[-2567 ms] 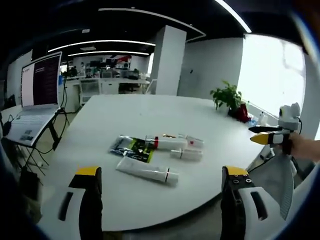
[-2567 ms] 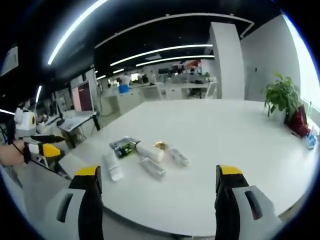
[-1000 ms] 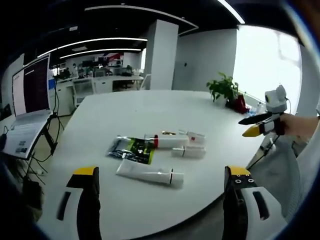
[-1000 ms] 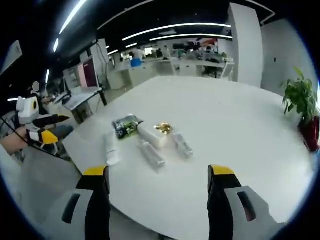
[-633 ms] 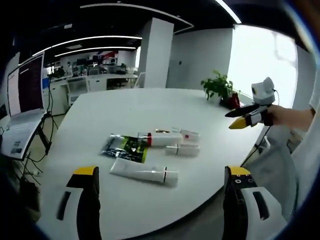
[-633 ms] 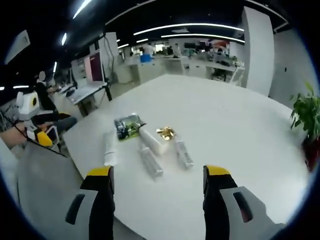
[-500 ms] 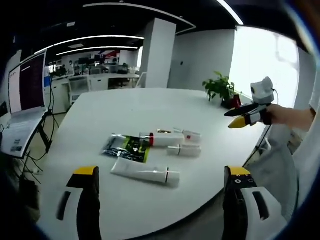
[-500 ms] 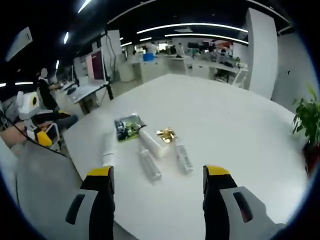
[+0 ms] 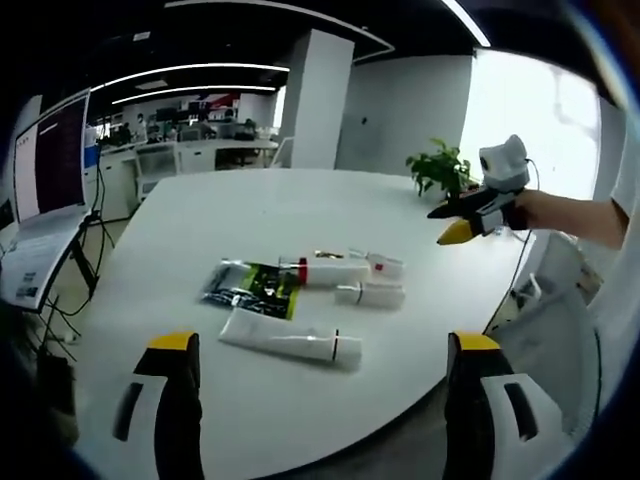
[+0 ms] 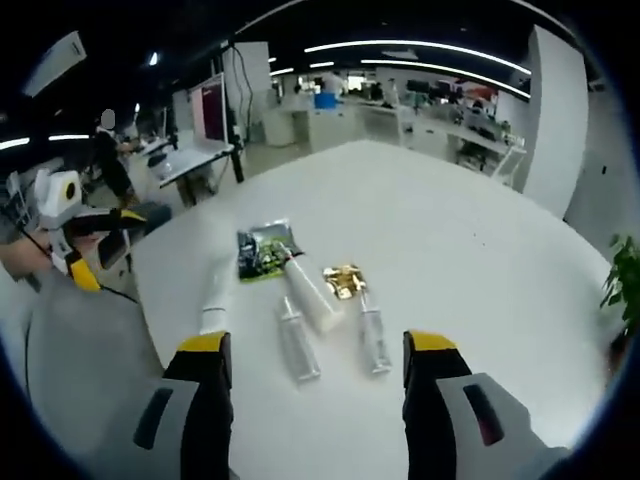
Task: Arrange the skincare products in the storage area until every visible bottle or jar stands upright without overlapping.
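Several skincare products lie flat in a cluster on the round white table [image 9: 250,210]. In the left gripper view they are a green sachet [image 9: 250,288], a white tube with a red band [image 9: 328,273], a small bottle [image 9: 370,295] and a long white tube [image 9: 290,344]. My left gripper [image 9: 320,400] hovers open at the near table edge, short of them. My right gripper [image 9: 468,216] comes in from the right, above the table edge. In the right gripper view the sachet [image 10: 265,250], a thick tube [image 10: 312,288], two clear bottles [image 10: 297,348] and the long tube [image 10: 213,295] lie just ahead of my open right gripper [image 10: 315,400].
A laptop on a stand [image 9: 40,190] is left of the table. A potted plant [image 9: 445,172] stands at its far right edge. A gold wrapper [image 10: 345,280] lies among the products. The left gripper [image 10: 75,240] shows beyond the table's left rim. Office desks fill the background.
Both views have shifted as the hands moved. The right gripper has advanced over the table towards the products. The products lie as before.
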